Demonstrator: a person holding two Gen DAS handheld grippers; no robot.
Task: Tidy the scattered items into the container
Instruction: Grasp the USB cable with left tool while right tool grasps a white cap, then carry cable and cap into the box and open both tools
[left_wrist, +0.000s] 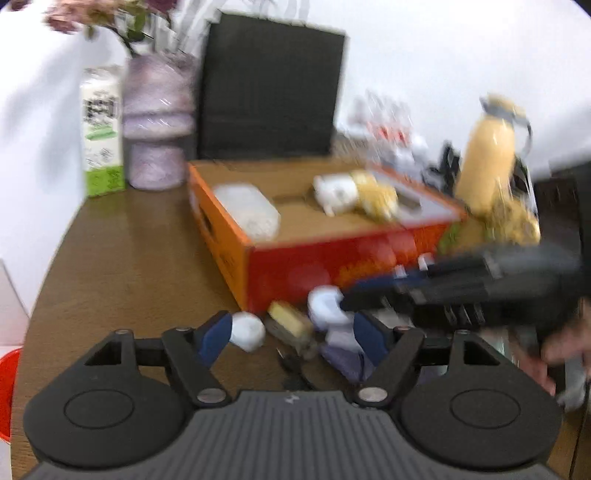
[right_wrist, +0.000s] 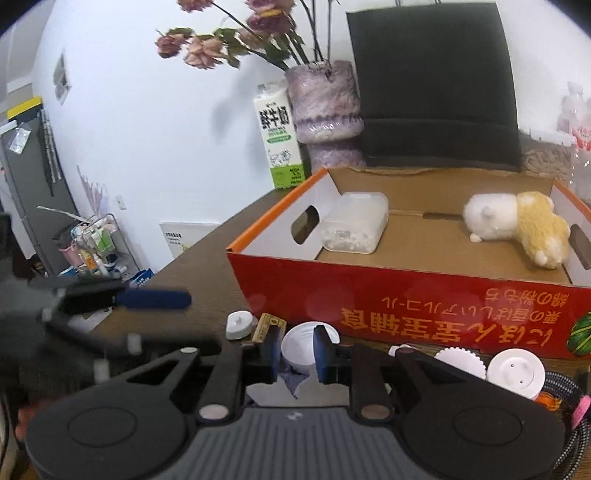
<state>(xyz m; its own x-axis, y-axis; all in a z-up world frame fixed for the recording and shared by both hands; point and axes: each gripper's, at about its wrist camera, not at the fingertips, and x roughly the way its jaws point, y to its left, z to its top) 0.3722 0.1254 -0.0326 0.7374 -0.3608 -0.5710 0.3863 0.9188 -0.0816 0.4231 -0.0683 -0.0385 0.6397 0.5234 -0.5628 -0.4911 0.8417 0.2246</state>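
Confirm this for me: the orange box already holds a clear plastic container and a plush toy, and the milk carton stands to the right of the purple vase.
One detail is wrong. The orange box does hold the clear plastic container and the plush toy, but the milk carton stands to the left of the purple vase, not the right. Both wrist views show this, the right one most sharply.

I am seeing the cardboard box (right_wrist: 406, 306) standing on the table (right_wrist: 192, 266). In the box, a plastic container (right_wrist: 354, 223) is lying at the left wall and a plush toy (right_wrist: 517, 225) at the right. Behind the box a carton (right_wrist: 277, 136), a vase (right_wrist: 325, 110) and a bag (right_wrist: 432, 81) are standing in a row, left to right. Before the box small things are lying: a round cap (right_wrist: 240, 324), a small packet (right_wrist: 266, 326), a bowl (right_wrist: 301, 345) and a round plug (right_wrist: 515, 373) further right.
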